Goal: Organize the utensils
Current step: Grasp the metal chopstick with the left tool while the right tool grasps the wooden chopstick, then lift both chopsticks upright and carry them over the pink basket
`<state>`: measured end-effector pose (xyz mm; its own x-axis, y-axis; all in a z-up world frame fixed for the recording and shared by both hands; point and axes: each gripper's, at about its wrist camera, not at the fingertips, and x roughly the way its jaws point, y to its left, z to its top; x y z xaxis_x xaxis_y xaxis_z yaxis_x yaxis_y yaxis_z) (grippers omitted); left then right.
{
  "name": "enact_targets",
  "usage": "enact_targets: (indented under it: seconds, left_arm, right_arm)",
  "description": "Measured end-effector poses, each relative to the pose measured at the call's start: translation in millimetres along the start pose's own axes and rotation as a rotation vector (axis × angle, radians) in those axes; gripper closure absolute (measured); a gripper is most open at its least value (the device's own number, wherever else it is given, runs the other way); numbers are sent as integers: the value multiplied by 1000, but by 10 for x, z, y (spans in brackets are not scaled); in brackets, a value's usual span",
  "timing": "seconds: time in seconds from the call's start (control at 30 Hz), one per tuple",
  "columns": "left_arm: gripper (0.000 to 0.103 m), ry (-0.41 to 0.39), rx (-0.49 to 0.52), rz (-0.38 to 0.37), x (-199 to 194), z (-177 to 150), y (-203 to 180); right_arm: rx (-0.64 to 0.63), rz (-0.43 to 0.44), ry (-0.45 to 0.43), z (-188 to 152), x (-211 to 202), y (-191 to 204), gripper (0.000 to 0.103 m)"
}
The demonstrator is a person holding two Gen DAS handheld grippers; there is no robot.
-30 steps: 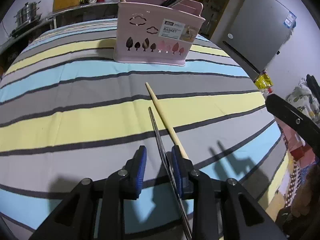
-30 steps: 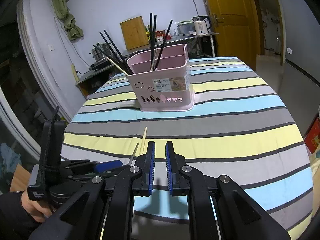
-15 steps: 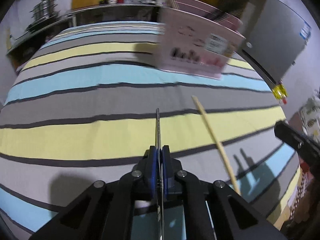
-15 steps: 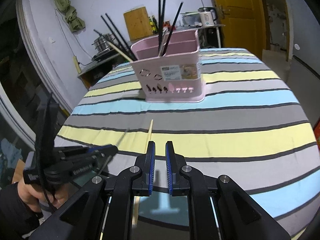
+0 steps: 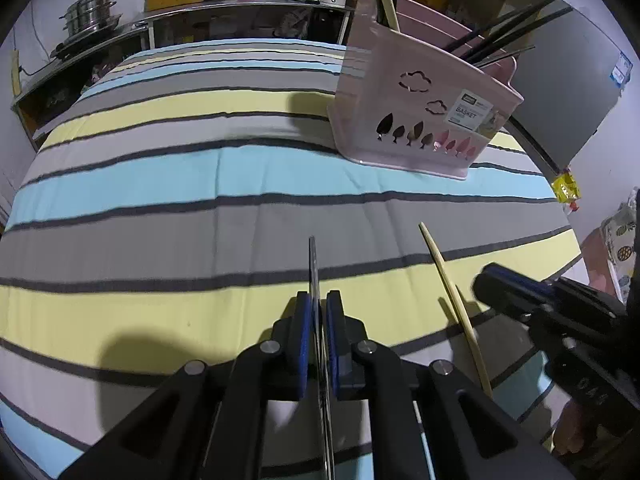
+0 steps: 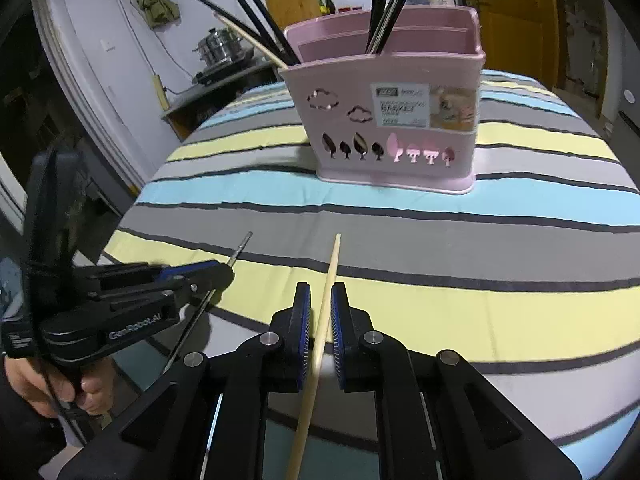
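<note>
My left gripper (image 5: 318, 300) is shut on a thin metal chopstick (image 5: 313, 264) and holds it above the striped cloth; it also shows in the right wrist view (image 6: 222, 276). A pale wooden chopstick (image 6: 330, 276) lies on the cloth between the jaws of my right gripper (image 6: 320, 308), which stand slightly apart around it. The wooden chopstick also shows in the left wrist view (image 5: 444, 280). A pink utensil basket (image 6: 392, 112) stands farther back on the table, holding several black chopsticks (image 6: 384, 4) and one wooden one.
The round table wears a striped cloth (image 5: 160, 184) in blue, yellow and grey. A counter with pots (image 5: 88, 12) runs behind the table. A grey fridge (image 5: 572, 92) stands at the right. A yellow door (image 6: 516, 20) is behind the basket.
My left gripper shut on the metal chopstick and lifted it off the cloth. My right gripper moved forward and down until its jaws straddle the wooden chopstick.
</note>
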<state>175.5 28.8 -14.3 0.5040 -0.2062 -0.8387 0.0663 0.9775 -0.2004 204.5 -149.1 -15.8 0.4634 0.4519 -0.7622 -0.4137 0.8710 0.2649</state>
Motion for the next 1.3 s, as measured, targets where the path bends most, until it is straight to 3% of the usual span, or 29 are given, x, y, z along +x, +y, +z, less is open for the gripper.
enact_targets:
  seconds: [0.1, 0.4, 0.67, 1.3]
  left_arm:
    - [87, 10, 43, 4, 50, 41, -59]
    - [87, 7, 76, 13, 95, 94, -87]
    - [96, 18, 60, 17, 116, 155, -88]
    - [98, -119, 55, -62, -496, 460, -127]
  right_arm:
    - [1, -6, 19, 37, 90, -10, 93]
    - [-8, -36, 63, 127, 305, 22, 93]
    - [3, -24, 77, 188, 311, -16, 96]
    - [-17, 32, -105, 495, -442, 96, 97]
